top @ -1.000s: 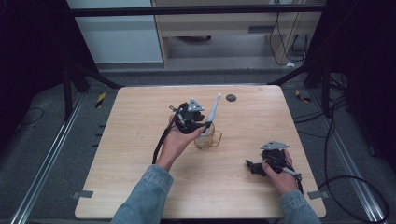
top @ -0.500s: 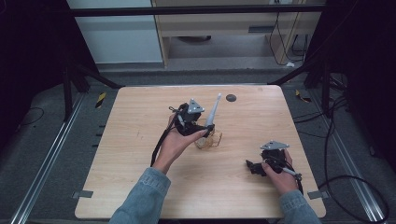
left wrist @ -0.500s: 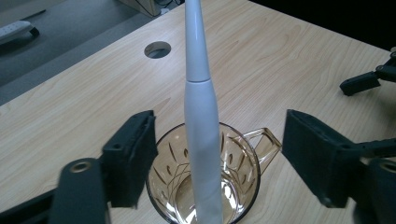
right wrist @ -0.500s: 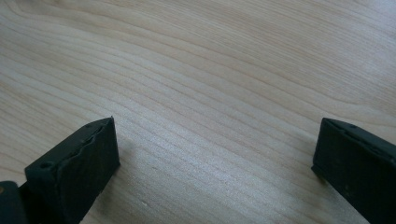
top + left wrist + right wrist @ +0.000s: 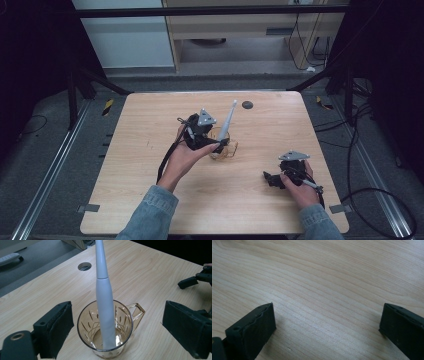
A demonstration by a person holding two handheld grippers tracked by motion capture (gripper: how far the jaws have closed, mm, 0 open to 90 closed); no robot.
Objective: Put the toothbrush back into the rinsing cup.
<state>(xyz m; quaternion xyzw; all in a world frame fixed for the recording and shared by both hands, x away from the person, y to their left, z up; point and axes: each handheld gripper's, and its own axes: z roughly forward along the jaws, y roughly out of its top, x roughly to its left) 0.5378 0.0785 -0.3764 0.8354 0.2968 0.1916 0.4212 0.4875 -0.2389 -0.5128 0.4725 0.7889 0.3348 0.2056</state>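
Left hand-held gripper (image 5: 117, 337): jaws are standing wide apart, one to each side of the amber glass mug (image 5: 107, 331), neither pad touching the glass. In the high view this hand-held gripper (image 5: 212, 145) is sitting just left of the mug (image 5: 225, 149), near the middle of the tabletop (image 5: 150, 130).

Change against the frames half a second and one second back: the left hand-held gripper is sitting slightly lower and nearer the person than before, and the mug is showing more clearly to its right. The shift is small. The mug itself is staying in the same spot.

White electric toothbrush (image 5: 103, 302): standing in the mug with its base on the bottom of the glass, leaning against the rim. In the high view the toothbrush (image 5: 227, 120) is tilting up and away from the person, as in both earlier frames. The mug handle is pointing toward the right hand-held gripper (image 5: 197, 280), seen well apart in the left gripper view.

Right hand-held gripper (image 5: 325, 327): jaws are spread wide over bare wood, holding nothing. In the high view it (image 5: 272, 179) is resting low near the tabletop's right front, unchanged from the earlier frames.

A round cable hole (image 5: 247, 105) is lying beyond the toothbrush tip.
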